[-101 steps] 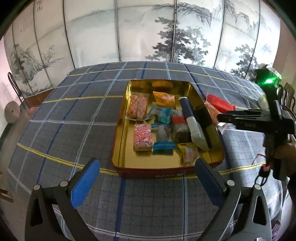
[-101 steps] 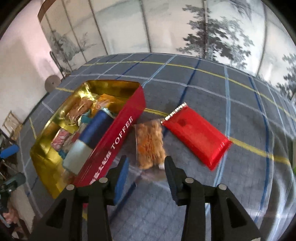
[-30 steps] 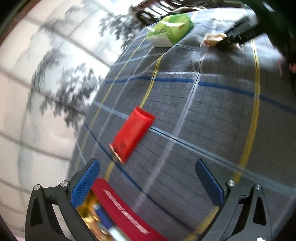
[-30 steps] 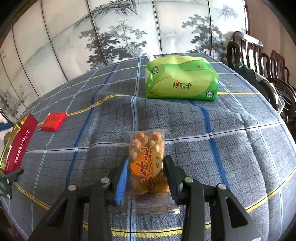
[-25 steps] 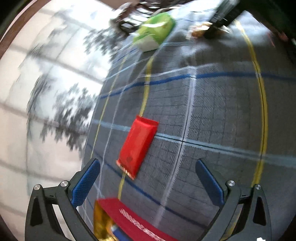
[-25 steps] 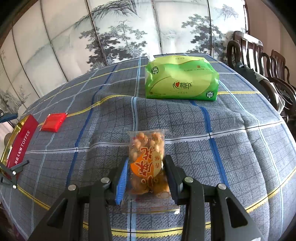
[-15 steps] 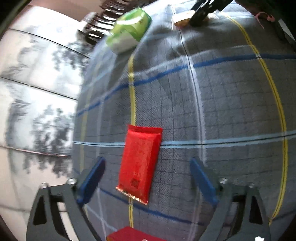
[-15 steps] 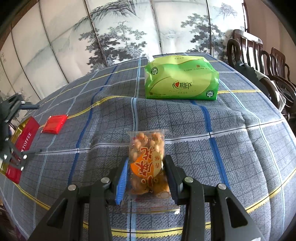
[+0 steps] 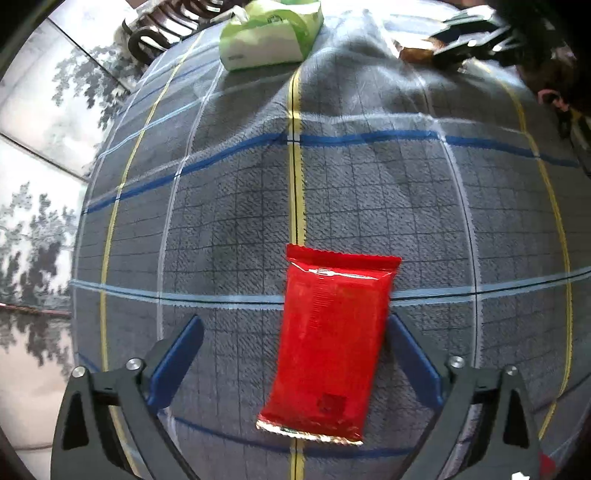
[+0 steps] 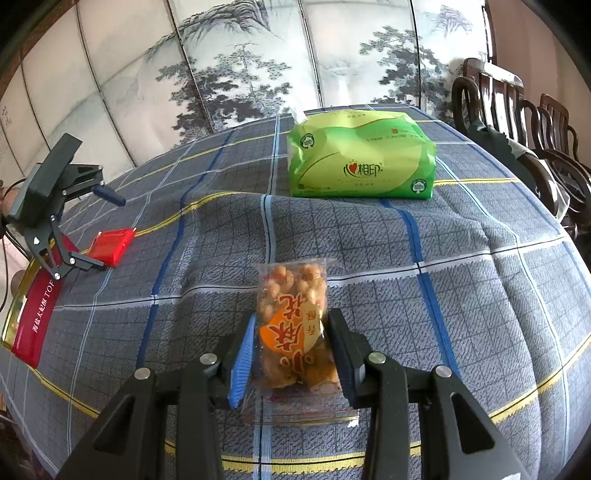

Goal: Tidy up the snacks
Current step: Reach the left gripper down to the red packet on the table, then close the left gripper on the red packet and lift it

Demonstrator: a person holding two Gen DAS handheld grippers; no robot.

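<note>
A red snack packet (image 9: 328, 347) lies flat on the checked tablecloth (image 9: 229, 206). My left gripper (image 9: 292, 323) points down over it, the packet between its blue fingers. Its jaws are opening and the pads do not press on the packet, though the right finger (image 9: 410, 354) stands close to its edge. In the right wrist view the left gripper (image 10: 109, 233) hovers over the red packet (image 10: 110, 247) at the far left. My right gripper (image 10: 293, 317) is shut on a clear bag of coated peanuts (image 10: 291, 325), which rests on the cloth.
A green tissue pack (image 10: 360, 155) stands at the back of the table, also in the left wrist view as the tissue pack (image 9: 269, 33). The red and gold toffee tin (image 10: 35, 317) sits at the left edge. Dark wooden chairs (image 10: 517, 122) line the right side.
My left gripper has swung across the table and down over the red packet, which now lies between its fingers. Its jaws narrowed briefly and widened again. The right gripper and peanut bag stayed still.
</note>
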